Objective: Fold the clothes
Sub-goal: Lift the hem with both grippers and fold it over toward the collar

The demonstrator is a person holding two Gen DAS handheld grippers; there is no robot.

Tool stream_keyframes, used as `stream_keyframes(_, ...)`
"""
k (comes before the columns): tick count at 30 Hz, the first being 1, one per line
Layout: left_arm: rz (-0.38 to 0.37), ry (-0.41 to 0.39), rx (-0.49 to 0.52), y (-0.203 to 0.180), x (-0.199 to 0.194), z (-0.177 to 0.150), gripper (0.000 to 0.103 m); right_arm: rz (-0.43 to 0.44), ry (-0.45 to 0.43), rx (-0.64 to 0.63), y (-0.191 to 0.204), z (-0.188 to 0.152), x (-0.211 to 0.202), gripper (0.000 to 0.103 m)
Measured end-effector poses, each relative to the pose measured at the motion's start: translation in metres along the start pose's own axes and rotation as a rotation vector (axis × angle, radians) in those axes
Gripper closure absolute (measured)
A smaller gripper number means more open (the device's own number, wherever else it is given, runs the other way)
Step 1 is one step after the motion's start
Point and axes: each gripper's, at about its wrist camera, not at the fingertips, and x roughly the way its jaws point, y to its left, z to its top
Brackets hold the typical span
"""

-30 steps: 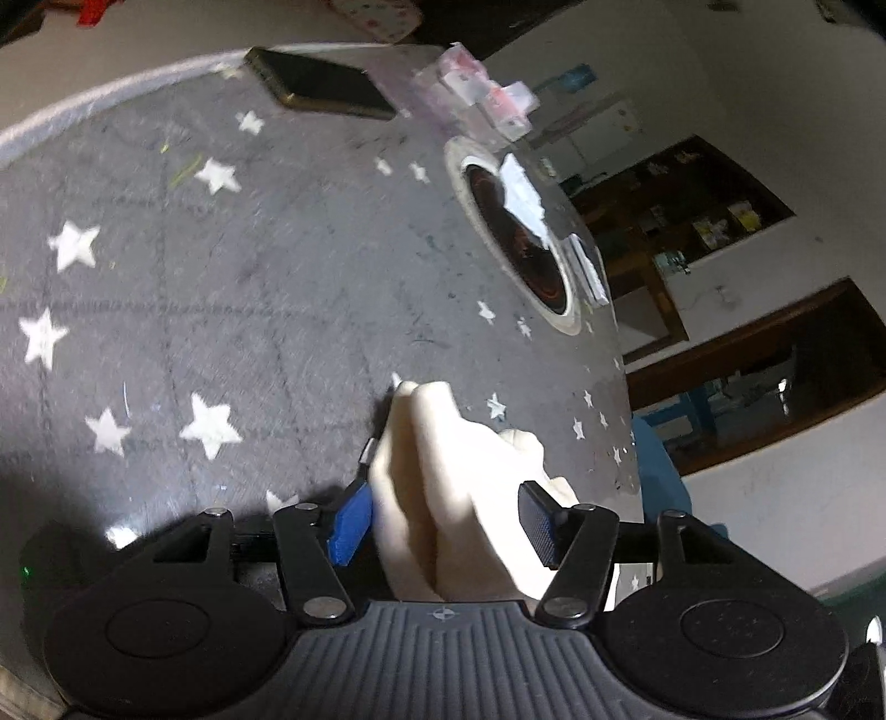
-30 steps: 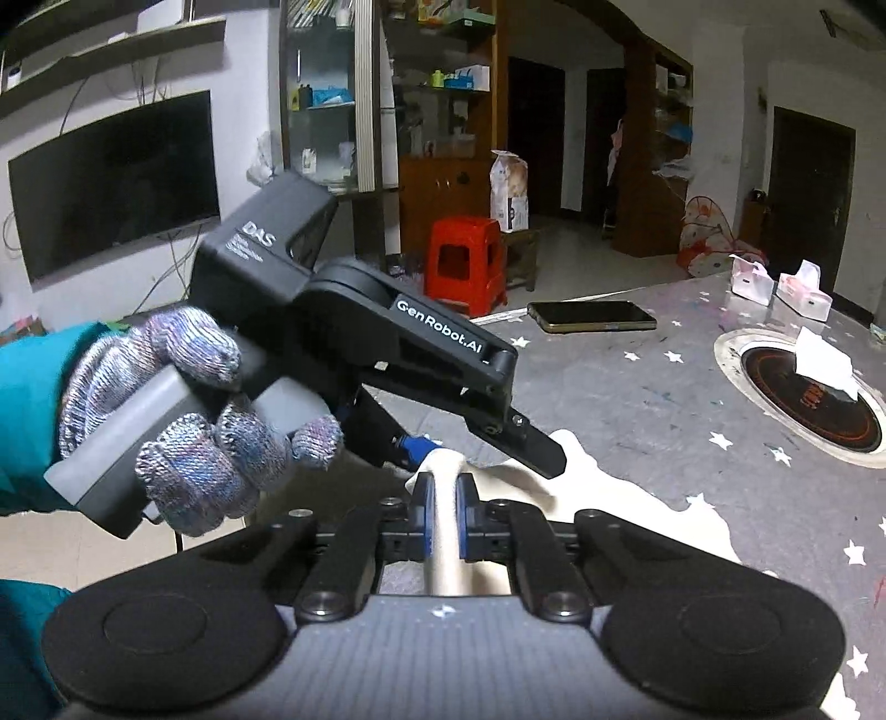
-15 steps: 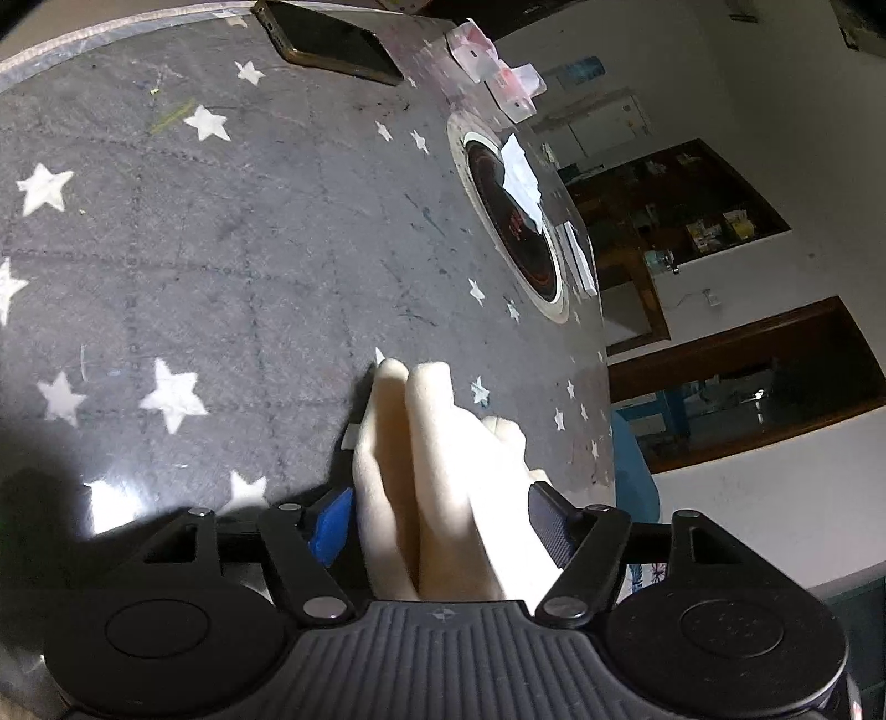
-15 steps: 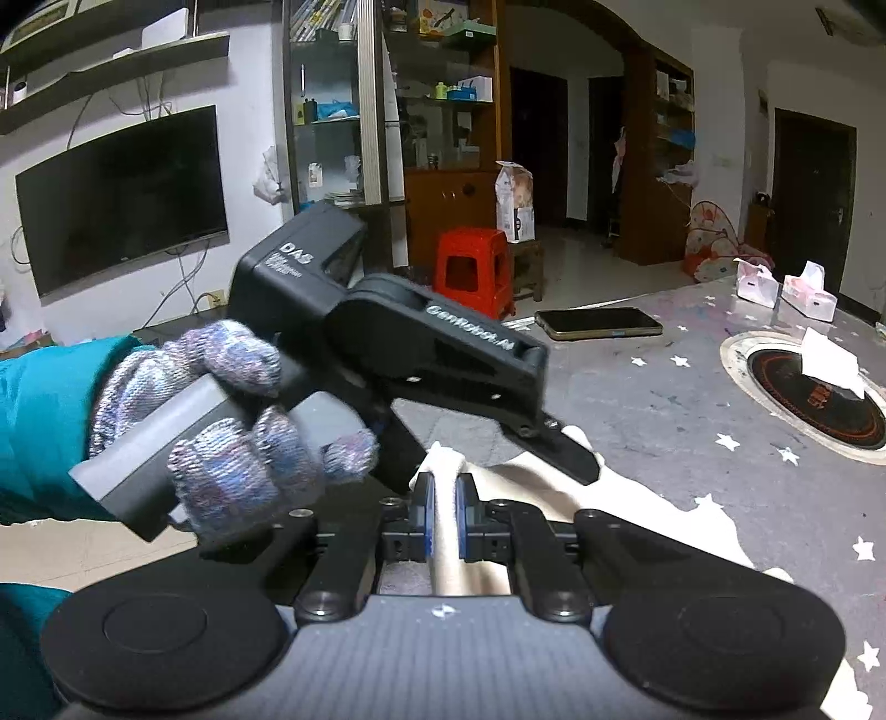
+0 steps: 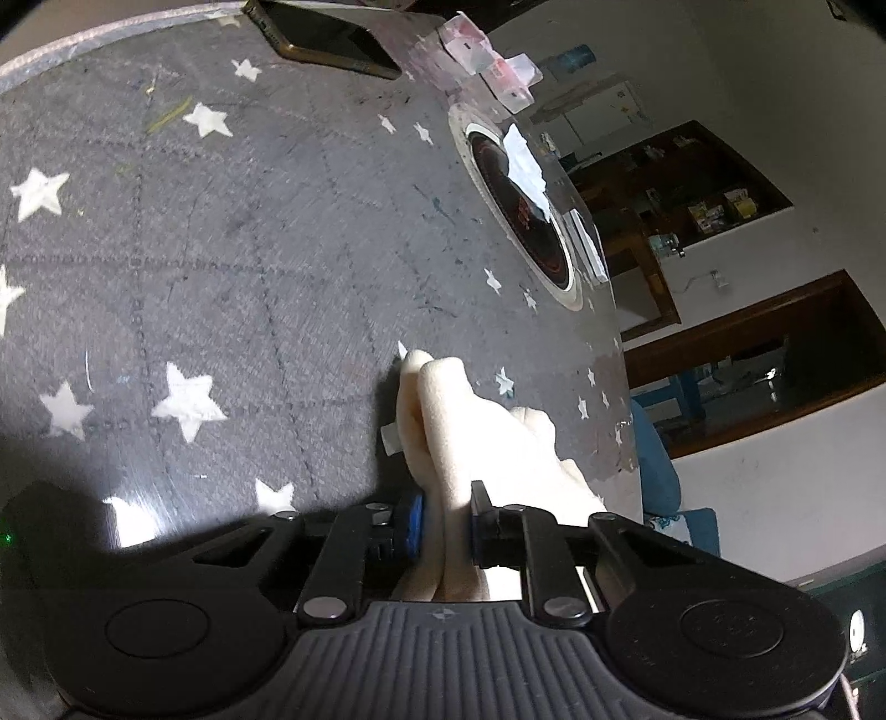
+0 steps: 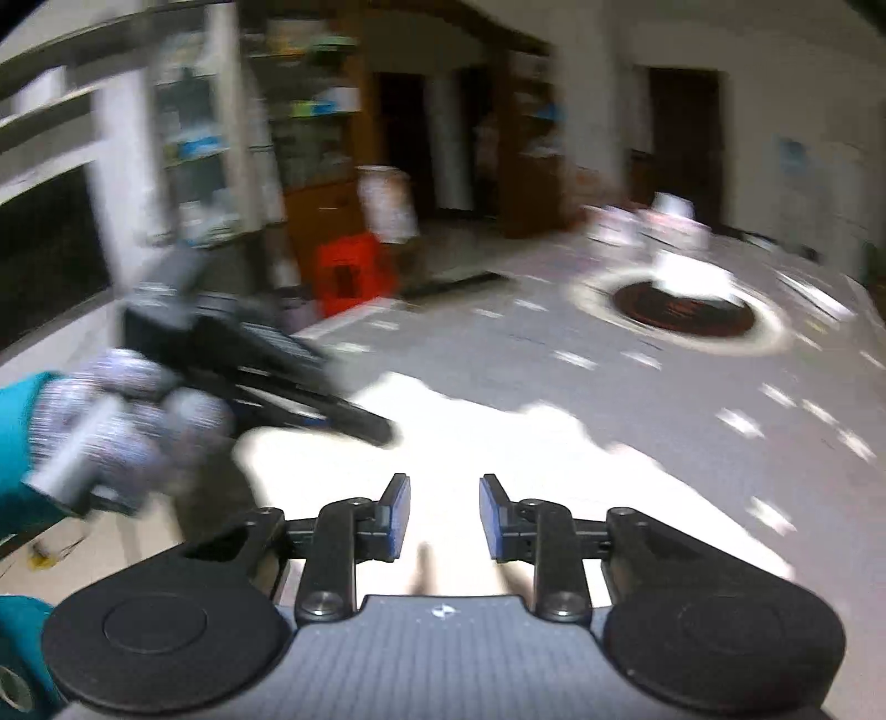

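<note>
Grey cloth printed with white stars covers the table (image 5: 232, 266), the largest thing in both views and the landmark for the rest. A cream garment (image 5: 443, 421) lies on it near the table's right-hand edge as the left wrist view shows it, gathered into two thick rolled folds that run from the star-printed surface back toward the camera. In the right wrist view, which is heavily motion-blurred, the same garment (image 6: 443, 432) shows as a bright pale sheet spread over the table's near part.

The left gripper (image 5: 443, 523) has its jaws drawn narrow onto the garment's folds, a blue pad on one side and a black finger on the other pressing the cloth between them. In the right wrist view this gripper (image 6: 354, 421) appears as a dark body with its tip against the garment, held by a left hand (image 6: 122, 421) in a speckled knit glove with a teal sleeve.

The right gripper (image 6: 444, 512) stands with its jaws apart, blue pads facing each other across a gap, the pale garment beneath it and nothing gripped.

Farther across the table sits a round dark burner (image 5: 520, 210) with a pale ring and a scrap of white paper on it. At the table's far edge lies a dark phone (image 5: 332, 39), with small pink-and-white boxes (image 5: 493, 61) beside it.
</note>
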Motion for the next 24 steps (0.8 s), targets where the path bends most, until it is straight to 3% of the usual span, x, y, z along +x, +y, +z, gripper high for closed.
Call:
stream_keyframes(5,0.015,-0.011,0.039,-0.004,0.0,-0.001,0.085,-0.194,0.014,0.152,-0.052,-0.024,-0.018,0.069)
stream_keyframes(8,0.026,-0.016,0.057,-0.006,0.0,-0.002,0.085,-0.26,0.017,0.225,-0.08,-0.033,-0.02,0.065)
stream_keyframes(12,0.043,-0.022,0.083,-0.009,0.0,-0.003,0.085,-0.244,0.009,0.328,-0.101,-0.043,-0.018,0.058)
stream_keyframes(17,0.057,-0.026,0.103,-0.012,0.001,-0.004,0.085,-0.217,-0.023,0.356,-0.104,-0.043,-0.008,0.059)
stream_keyframes(19,0.066,-0.028,0.117,-0.015,0.001,-0.004,0.085,-0.199,-0.024,0.362,-0.102,-0.042,-0.006,0.076)
stream_keyframes(22,0.074,-0.029,0.14,-0.02,0.001,-0.005,0.087,-0.177,-0.028,0.376,-0.099,-0.041,-0.005,0.09)
stream_keyframes(24,0.069,-0.032,0.162,-0.027,0.0,-0.004,0.087,-0.178,-0.04,0.382,-0.098,-0.04,-0.008,0.091)
